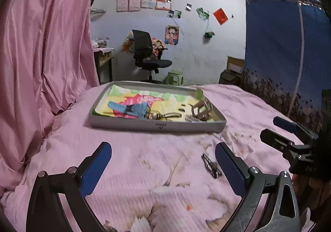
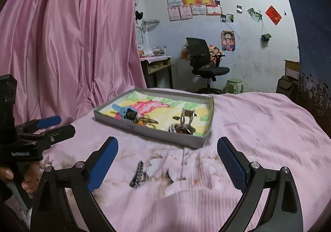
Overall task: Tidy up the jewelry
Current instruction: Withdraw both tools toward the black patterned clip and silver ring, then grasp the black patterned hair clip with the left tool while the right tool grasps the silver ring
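Both claws, left claw (image 1: 163, 167) and right claw (image 2: 167, 167), are wide apart and hold nothing. The dark bracelet (image 2: 138, 173) lies on the bed (image 2: 258, 128), near the tray's (image 2: 157, 135) front edge.

Both the left gripper (image 1: 163, 168) and right gripper (image 2: 167, 163) hover side by side, fingers spread wide, holding nothing.

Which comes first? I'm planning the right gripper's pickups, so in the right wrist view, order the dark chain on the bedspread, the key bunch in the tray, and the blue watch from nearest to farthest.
From the right gripper, open over the bed:
1. Dark chain, loose on the bedspread, just ahead, left of centre.
2. Key bunch, in the tray's near right corner.
3. Blue watch, further back on the tray's left side.
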Available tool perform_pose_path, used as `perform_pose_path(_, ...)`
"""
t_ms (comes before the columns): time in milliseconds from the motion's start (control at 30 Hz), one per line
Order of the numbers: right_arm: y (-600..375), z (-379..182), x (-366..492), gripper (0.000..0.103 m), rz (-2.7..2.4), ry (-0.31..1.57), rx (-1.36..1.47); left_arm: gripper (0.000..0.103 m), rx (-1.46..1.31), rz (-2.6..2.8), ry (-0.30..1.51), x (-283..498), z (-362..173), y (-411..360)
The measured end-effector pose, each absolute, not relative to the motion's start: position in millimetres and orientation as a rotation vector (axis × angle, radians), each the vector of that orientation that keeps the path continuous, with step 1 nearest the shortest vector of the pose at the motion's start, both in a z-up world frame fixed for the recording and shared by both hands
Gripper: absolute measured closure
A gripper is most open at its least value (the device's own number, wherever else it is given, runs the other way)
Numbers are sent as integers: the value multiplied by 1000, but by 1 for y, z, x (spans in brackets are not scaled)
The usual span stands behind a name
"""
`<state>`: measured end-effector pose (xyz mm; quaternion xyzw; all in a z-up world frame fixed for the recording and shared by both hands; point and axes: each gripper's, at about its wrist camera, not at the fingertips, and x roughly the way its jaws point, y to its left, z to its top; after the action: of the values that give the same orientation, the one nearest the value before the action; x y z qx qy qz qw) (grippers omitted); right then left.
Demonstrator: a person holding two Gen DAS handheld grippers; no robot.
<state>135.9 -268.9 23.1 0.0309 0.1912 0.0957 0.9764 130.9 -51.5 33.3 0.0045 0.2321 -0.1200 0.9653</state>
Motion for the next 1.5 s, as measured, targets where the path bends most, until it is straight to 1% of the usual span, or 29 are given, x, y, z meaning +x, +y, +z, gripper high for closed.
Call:
perform_pose_path(267,-269,7,136,9,184,476,0,2,62,-267,542,135,20,-58)
perform_pose_path(500,-268,-6,148,9,200,580,-24,2,69,-327,653,150,10,-65)
perform_pose_path(533,-268,-8,150,10,209,593,-23,3,66,-341,668,152,8,-66)
perform_pose_path(567,-268,-10,152,12,215,609,-23,7,64,-355,684,154,6,-68)
perform_pose_path(600,-266,-13,154,18,222,622,-21,9,63,-370,699,156,4,-70)
perform_pose_path(633,-266,-14,156,25,229,635,-19,16,65,-380,710,158,3,-72)
perform_pose_path(667,-266,-16,158,28,236,654,-15,21,70,-395,725,159,1,-75)
perform_pose_path(733,-265,-20,162,38,246,673,-11,28,81,-420,747,162,-3,-80)
perform_pose_path(767,-264,-22,163,41,253,684,-13,31,88,-435,759,162,-5,-83)
perform_pose_path(800,-263,-24,165,45,258,695,-17,33,91,-449,767,163,-6,-86)
perform_pose_path(867,-261,-29,168,52,277,723,-26,41,95,-476,785,164,-8,-91)
perform_pose_path(900,-261,-30,169,58,281,730,-29,43,96,-492,797,165,-10,-94)
perform_pose_path(967,-258,-34,170,63,297,750,-46,53,95,-518,820,167,-12,-99)
perform_pose_path(1033,-256,-36,170,70,312,762,-55,57,89,-546,847,170,-14,-103)
perform_pose_path(1100,-254,-38,171,76,326,772,-62,60,69,-572,876,173,-17,-107)
perform_pose_path(1167,-254,-39,171,76,336,778,-63,64,43,-590,900,177,-20,-110)
perform_pose_path(1267,-254,-40,172,81,353,787,-52,64,-5,-607,936,183,-23,-113)
perform_pose_path(1367,-256,-41,174,81,365,789,-37,64,-32,-615,953,188,-26,-116)
perform_pose_path(1467,-256,-41,176,82,385,786,-36,70,-44,-613,971,191,-29,-120)
perform_pose_path(1500,-255,-42,178,84,390,786,-40,71,-44,-609,977,193,-31,-121)
